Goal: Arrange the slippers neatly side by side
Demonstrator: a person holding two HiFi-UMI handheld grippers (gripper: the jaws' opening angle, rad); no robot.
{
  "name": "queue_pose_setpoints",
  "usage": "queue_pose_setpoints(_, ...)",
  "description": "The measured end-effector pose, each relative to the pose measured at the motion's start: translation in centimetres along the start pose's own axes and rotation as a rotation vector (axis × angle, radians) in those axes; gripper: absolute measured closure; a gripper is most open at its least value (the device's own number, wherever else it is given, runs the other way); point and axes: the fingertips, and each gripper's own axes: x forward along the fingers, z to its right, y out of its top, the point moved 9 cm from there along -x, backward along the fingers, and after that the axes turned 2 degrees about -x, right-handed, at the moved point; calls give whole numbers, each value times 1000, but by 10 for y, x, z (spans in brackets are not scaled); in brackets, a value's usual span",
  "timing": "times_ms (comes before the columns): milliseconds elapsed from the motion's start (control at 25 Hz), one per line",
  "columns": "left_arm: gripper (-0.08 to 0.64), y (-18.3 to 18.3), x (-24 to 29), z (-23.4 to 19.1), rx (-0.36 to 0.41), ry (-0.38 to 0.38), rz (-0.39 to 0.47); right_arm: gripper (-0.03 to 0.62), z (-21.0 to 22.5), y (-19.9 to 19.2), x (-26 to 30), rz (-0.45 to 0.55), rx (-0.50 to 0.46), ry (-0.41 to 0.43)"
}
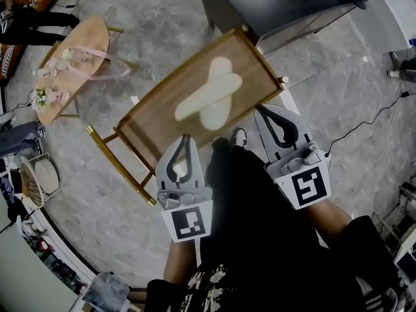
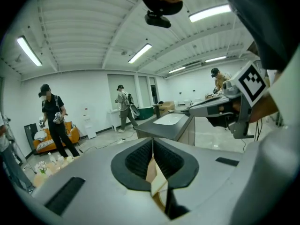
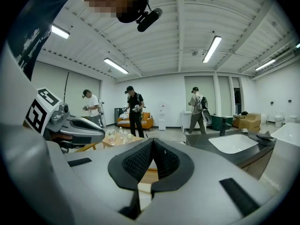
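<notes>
A wooden table (image 1: 255, 62) with gold legs stands just ahead of the person, turned at an angle, and it carries the whole job. It is low enough to reach from above, which suits two hand-held tools coming in from the near side.

The left gripper (image 1: 184, 139) hangs over the table's near edge and the right gripper (image 1: 262, 112) sits beside its near right corner. Each has its jaws pressed together with nothing between them. Only bare wood shows through the slit in each gripper's own view. They flank the table one to a side, probably so that each can take one shoe.

The slippers (image 1: 210, 96) lie in the middle of the tabletop, pale and crossed over each other in an X. One runs near to far and the other slants across it. Stacked like this they are not yet side by side. The upper one likely needs lifting off first, and the jaws must open before either can be grasped.
</notes>
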Motion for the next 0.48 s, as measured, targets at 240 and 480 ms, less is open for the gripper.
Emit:
queue_pose_setpoints(240,468,-30,27,10,35,-106,-85,594,1,-24,7,-63,22,-10)
queue_pose_setpoints(480,425,-65,61,24,155,-184,-226,594,5,-52,5,-140,23,-31)
